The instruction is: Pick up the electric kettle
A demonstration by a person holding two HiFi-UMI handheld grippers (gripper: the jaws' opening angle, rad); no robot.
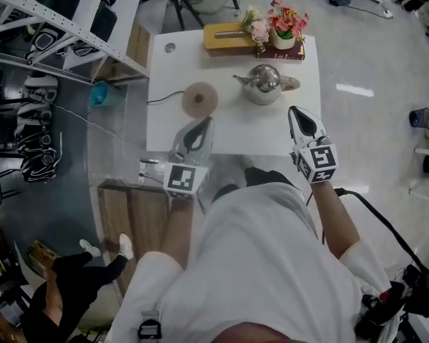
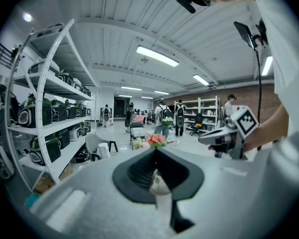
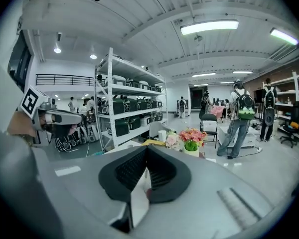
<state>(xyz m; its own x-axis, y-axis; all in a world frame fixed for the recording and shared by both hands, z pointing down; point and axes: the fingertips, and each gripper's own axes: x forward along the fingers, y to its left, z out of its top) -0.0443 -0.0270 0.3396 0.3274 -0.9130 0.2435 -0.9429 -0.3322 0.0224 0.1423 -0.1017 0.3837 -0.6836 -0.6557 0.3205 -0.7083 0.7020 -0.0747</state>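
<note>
In the head view a shiny silver electric kettle stands on the white table, spout to the left and brown handle to the right. Its round brown base lies left of it, with a dark cord running off the table's left edge. My left gripper is shut and empty over the near edge, just below the base. My right gripper is shut and empty, a little in front of and to the right of the kettle. In the gripper views the black pads meet at the tips of the left gripper and the right gripper.
At the table's far edge are a yellow box and a pot of flowers on a dark book. A metal shelf rack stands at the left. A wooden bench and a seated person are at lower left.
</note>
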